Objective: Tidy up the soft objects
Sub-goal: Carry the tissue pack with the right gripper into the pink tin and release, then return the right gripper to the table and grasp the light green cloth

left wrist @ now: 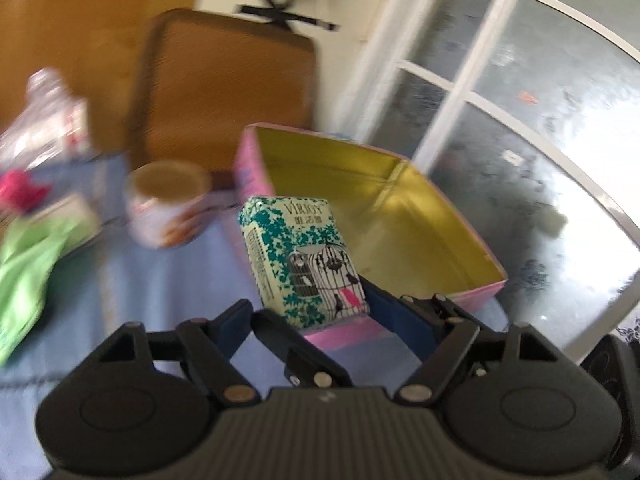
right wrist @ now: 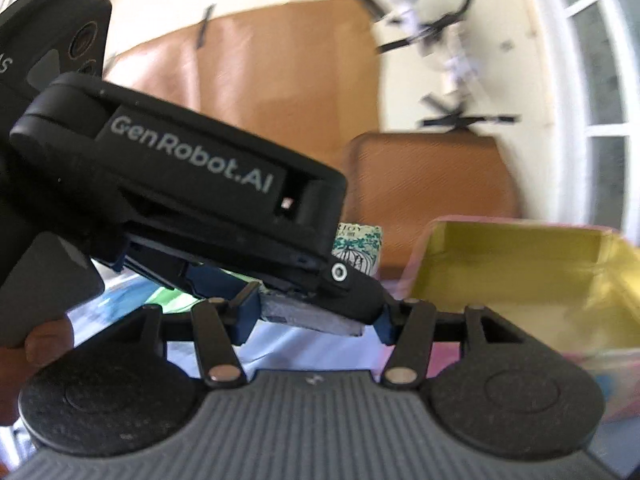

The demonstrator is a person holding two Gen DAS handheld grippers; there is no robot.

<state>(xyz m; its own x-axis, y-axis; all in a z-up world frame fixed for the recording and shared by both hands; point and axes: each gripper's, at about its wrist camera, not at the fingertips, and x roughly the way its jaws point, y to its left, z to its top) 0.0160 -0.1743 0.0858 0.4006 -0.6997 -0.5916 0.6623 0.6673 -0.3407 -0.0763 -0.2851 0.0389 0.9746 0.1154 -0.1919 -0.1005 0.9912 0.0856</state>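
Note:
My left gripper (left wrist: pixel 316 312) is shut on a tissue pack (left wrist: pixel 304 260), white with teal leaves and a birdcage print, held upright above the near wall of an open pink tin box (left wrist: pixel 400 208) with a gold inside. In the right wrist view the left gripper's black body fills the left half; the tissue pack (right wrist: pixel 358 246) peeks out behind it, with the tin box (right wrist: pixel 520 276) to the right. My right gripper (right wrist: pixel 316 320) sits just behind and below the left one, its fingers (right wrist: pixel 246 314) spread; a grey flat piece lies between them, contact unclear.
A blue cloth (left wrist: pixel 168 288) covers the table. On it stand a patterned mug (left wrist: pixel 168 204), a green soft bag (left wrist: pixel 28 264), a pink item (left wrist: pixel 18 190) and a clear plastic bottle (left wrist: pixel 44 116). A brown chair back (left wrist: pixel 224 92) stands behind. A glass door (left wrist: pixel 520 120) is at right.

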